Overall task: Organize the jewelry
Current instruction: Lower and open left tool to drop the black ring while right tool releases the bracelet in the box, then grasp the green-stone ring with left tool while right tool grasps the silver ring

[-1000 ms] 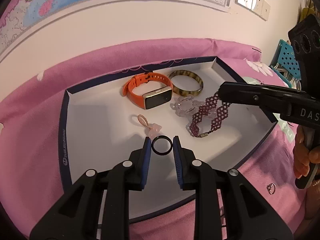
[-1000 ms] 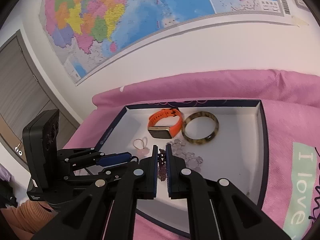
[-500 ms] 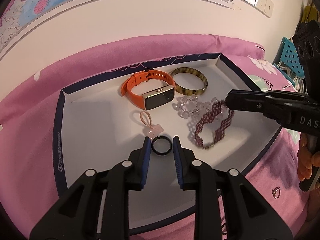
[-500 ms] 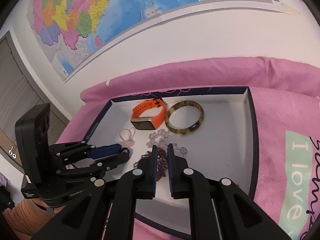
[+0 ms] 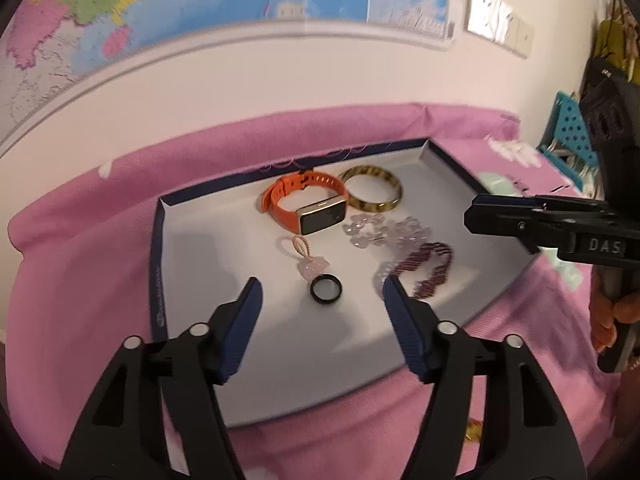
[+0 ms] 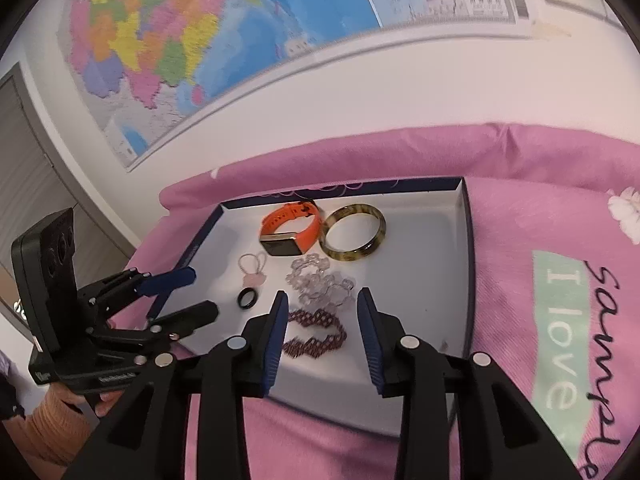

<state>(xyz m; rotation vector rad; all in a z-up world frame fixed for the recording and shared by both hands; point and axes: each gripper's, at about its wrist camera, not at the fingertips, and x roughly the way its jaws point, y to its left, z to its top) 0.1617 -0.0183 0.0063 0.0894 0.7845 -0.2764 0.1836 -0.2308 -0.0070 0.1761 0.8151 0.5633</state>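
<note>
A shallow white tray (image 5: 200, 248) with a dark blue rim lies on a pink bedspread (image 5: 80, 264), and all the jewelry sits inside it. The left gripper (image 5: 322, 286) has just been spreading its fingers, which now stand wide and released; the black ring (image 5: 327, 289) lies flat on the tray floor between them, touched by neither pad. The right gripper (image 6: 322, 300) has likewise been parting its fingers, letting go of the purple beaded bracelet (image 6: 316, 336), which rests on the tray between and just beyond them. Farther back lie a clear bead bracelet (image 6: 320, 282), a small pink charm (image 5: 313, 268), an orange smartwatch (image 5: 304, 206) and a tortoiseshell bangle (image 5: 374, 193) beside it.
</note>
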